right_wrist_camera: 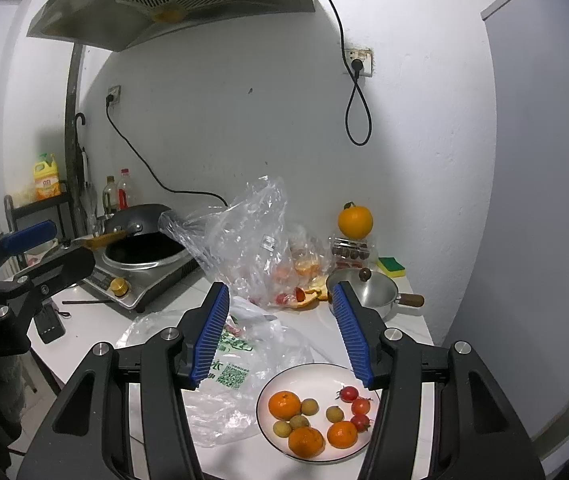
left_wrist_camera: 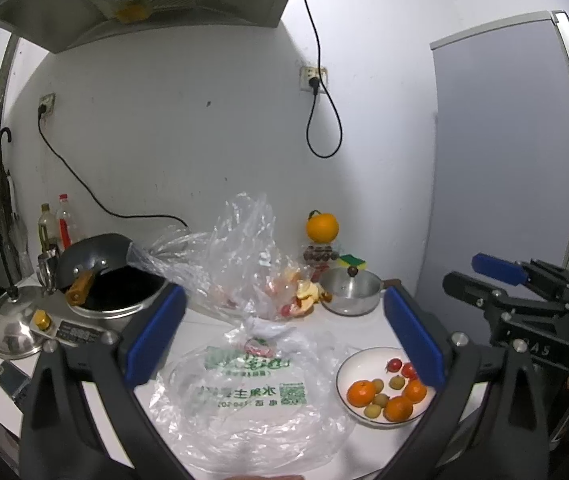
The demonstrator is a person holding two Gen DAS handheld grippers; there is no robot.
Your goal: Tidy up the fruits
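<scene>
A white plate [right_wrist_camera: 316, 380] on the counter holds three tangerines [right_wrist_camera: 284, 404], several longans [right_wrist_camera: 309, 406] and three cherry tomatoes [right_wrist_camera: 360, 406]. My right gripper [right_wrist_camera: 280, 336] hovers over the plate's far edge, open, with nothing between its blue pads. My left gripper [left_wrist_camera: 284, 336] is also open and empty above a flat printed plastic bag [left_wrist_camera: 244, 396]; the plate [left_wrist_camera: 364, 364] lies under its right finger. A crumpled clear bag [right_wrist_camera: 244, 240] with more fruit and peel inside stands behind. Each gripper shows in the other's view, the right gripper [left_wrist_camera: 484, 280] and the left gripper [right_wrist_camera: 44, 252].
A big orange [right_wrist_camera: 355, 222] sits on a clear fruit box at the back wall. A small steel saucepan [right_wrist_camera: 368, 292] and sponge [right_wrist_camera: 390, 266] stand at the right rear. A wok on an induction cooker [right_wrist_camera: 144, 256], a pot lid [left_wrist_camera: 12, 324] and bottles [left_wrist_camera: 60, 224] fill the left. The counter edge runs just right of the plate.
</scene>
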